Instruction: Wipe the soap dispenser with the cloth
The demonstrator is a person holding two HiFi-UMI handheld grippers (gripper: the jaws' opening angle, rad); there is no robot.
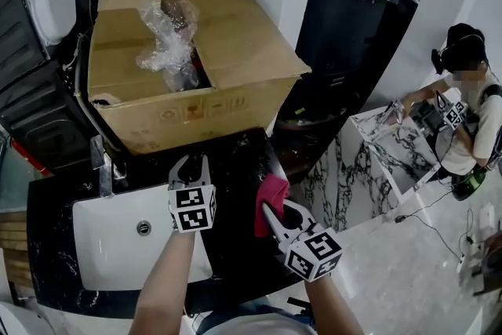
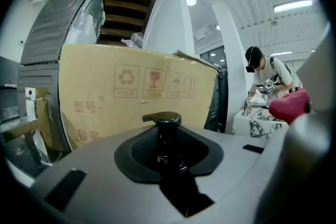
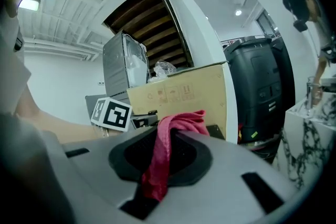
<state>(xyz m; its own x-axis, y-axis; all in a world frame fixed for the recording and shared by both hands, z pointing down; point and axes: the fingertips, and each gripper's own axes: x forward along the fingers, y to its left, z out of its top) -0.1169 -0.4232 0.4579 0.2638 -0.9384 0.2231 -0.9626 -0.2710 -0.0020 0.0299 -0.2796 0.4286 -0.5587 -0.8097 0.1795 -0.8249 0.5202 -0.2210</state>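
Note:
A black pump soap dispenser stands upright between the jaws of my left gripper, which is shut on it above the black counter, just right of the sink. In the head view the bottle is mostly hidden by the jaws. My right gripper is shut on a red cloth. The cloth bunches over the jaw tips and hangs down between them. The cloth sits a short way to the right of the dispenser, apart from it, and shows as a red lump at the edge of the left gripper view.
A large cardboard box with crumpled plastic in it stands right behind both grippers. A white sink with a chrome faucet lies to the left. A black bin, a marble table and a person are to the right.

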